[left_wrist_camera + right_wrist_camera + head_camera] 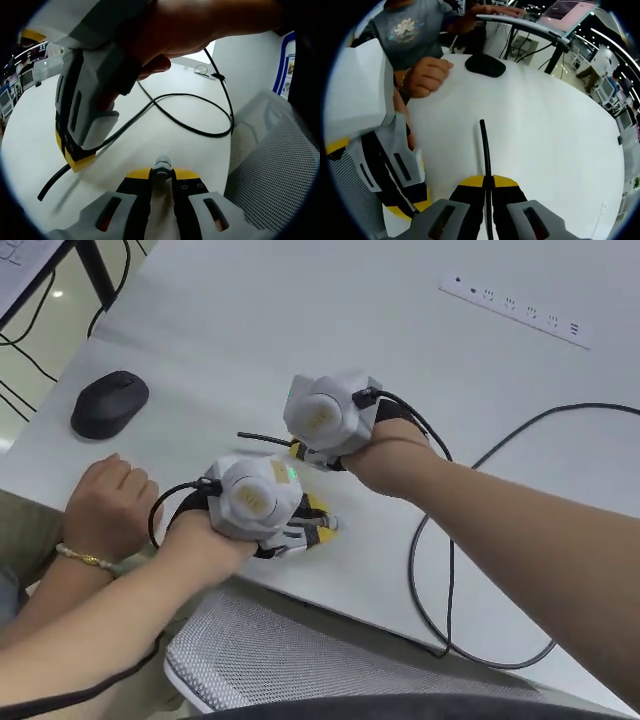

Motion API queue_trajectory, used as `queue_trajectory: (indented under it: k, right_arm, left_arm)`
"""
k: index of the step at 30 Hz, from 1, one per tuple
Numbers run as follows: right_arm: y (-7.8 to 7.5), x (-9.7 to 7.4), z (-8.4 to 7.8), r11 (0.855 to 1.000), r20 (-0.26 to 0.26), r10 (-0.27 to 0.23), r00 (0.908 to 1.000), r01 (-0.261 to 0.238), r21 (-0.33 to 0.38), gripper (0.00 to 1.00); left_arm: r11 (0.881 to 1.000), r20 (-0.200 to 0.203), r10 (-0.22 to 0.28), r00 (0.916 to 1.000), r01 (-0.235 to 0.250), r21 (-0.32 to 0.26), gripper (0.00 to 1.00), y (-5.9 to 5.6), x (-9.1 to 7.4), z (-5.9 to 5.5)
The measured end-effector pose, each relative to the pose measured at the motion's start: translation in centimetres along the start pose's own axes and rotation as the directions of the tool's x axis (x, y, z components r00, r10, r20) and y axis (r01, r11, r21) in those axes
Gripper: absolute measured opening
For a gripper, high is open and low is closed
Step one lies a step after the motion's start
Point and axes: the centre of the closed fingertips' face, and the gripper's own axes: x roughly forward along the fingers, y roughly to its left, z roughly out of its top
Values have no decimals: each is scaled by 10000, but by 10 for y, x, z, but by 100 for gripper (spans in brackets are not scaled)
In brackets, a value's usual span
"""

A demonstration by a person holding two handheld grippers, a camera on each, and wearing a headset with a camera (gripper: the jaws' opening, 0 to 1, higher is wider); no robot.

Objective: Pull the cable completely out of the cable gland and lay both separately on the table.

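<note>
Clamping hard, your left gripper has the small grey cable gland pinched between its jaws, close to the near edge of the white table. Your right gripper sits just beyond it on the far side, squeezed tight on the thin black cable. The cable's free end pokes out past the jaws to the left, toward the black oval computer mouse. Gland and cable are apart, with nothing joining them. The two grippers sit close side by side, pointing opposite ways. Over at the near left, another person's clenched hand rests on the table. The grey mesh chair shows below the near edge, and the long white power strip lies far right.
</note>
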Motion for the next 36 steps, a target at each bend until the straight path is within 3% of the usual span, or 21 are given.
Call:
queue_trajectory:
  k: [13,21,30,36]
  right_arm:
    - [-3,8,-8,9998,-141,-75,9999,73,-164,0]
    - [-5,10,-9,9999,-117,-133,9998,133,-1,1]
    - [-8,8,-11,9997,-176,-232,9996,231,-93,5]
    - [-12,-4,-10,9980,101,-450,9989,445,454,11]
  left_arm:
    - [9994,-102,79,9999,-76,339,16,-1,4,1]
    - [9940,-460,358,9983,-308,1049,16,-2,1,0]
    - [9899,-677,435,9968,-339,1377,18,-3,0,-1]
    - [9904,-721,452,9964,-352,1335,20,-3,0,-1]
